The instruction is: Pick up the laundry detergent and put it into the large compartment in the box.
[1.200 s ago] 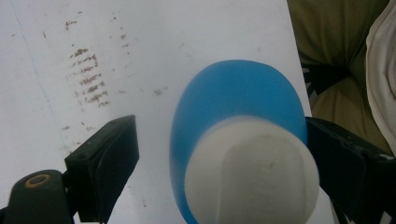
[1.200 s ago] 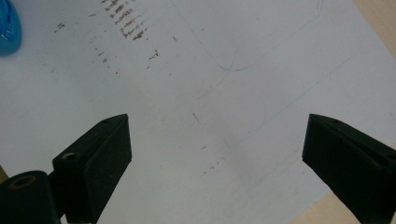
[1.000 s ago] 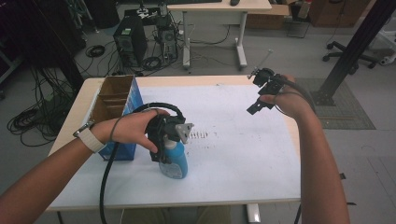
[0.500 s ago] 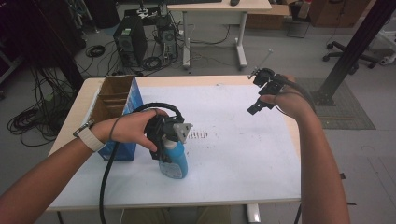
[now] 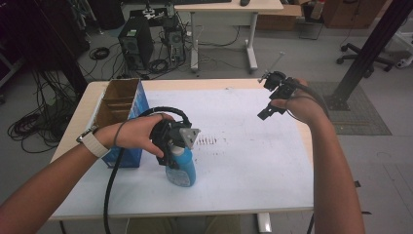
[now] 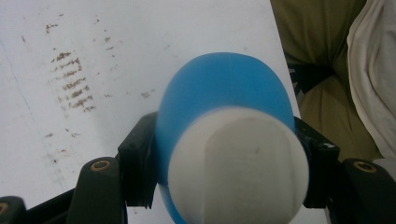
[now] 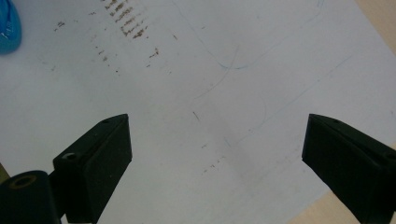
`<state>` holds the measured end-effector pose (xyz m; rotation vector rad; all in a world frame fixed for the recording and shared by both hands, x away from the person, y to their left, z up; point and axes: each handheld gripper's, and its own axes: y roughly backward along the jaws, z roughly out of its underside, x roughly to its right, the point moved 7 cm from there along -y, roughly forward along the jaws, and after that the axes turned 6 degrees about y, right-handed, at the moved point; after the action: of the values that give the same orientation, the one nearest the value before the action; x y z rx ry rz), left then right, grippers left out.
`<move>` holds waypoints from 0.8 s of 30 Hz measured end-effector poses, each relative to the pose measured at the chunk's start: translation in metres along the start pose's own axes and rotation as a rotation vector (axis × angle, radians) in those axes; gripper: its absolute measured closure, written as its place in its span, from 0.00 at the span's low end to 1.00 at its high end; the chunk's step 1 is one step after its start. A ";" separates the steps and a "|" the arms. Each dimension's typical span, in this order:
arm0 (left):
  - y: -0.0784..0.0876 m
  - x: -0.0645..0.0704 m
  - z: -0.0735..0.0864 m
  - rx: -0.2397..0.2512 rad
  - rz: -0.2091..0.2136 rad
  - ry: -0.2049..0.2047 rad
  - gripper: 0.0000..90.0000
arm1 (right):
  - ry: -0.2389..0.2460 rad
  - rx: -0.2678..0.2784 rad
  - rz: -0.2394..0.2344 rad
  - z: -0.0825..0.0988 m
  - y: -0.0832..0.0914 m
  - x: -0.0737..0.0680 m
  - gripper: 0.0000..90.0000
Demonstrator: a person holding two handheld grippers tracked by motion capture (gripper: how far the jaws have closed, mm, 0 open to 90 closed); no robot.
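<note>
Left claw (image 5: 171, 146) clamped on the blue bottle (image 5: 181, 168); right claw (image 5: 272, 95) gaping, empty.

In the high view the hand and claw body hide the bottle's neck and white cap (image 6: 238, 165), which blur large between the jaws in the left gripper view. These jaws have just been closing and now press the bottle's sides as it stands on the white counter (image 5: 253, 161). The left forearm reaches in level; the right hand hovers well apart, raised. A brown-stained patch (image 5: 208, 141) lies just beyond the claw, a cardboard box (image 5: 117, 105) beside the wrist, cables and desks behind.

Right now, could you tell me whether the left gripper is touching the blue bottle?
Touching: the left gripper view shows the left gripper with both black pads pressed against the blue bottle just below its white cap.
</note>
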<state>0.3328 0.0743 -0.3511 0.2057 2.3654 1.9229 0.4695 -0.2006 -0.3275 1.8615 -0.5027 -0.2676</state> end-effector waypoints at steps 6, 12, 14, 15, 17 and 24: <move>0.000 -0.001 -0.001 -0.002 -0.001 0.005 0.41 | -0.002 0.002 0.000 0.001 0.001 0.000 0.10; 0.001 -0.001 -0.001 0.003 0.004 0.014 0.41 | 0.004 0.000 -0.001 0.000 0.001 -0.001 0.10; 0.003 -0.001 -0.002 0.004 0.005 0.016 0.41 | 0.001 -0.001 -0.001 0.000 0.001 -0.001 0.10; 0.004 0.000 -0.002 0.004 0.005 0.013 0.41 | 0.000 0.002 -0.001 0.001 0.001 0.000 0.10; 0.006 0.000 -0.003 0.010 0.003 0.018 0.42 | 0.000 0.004 -0.002 0.001 0.002 0.000 0.10; 0.012 0.001 -0.005 0.002 -0.010 0.021 0.41 | 0.001 0.005 -0.002 0.000 0.002 -0.001 0.10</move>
<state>0.3316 0.0716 -0.3382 0.1742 2.3770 1.9282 0.4676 -0.2010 -0.3255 1.8671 -0.5012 -0.2668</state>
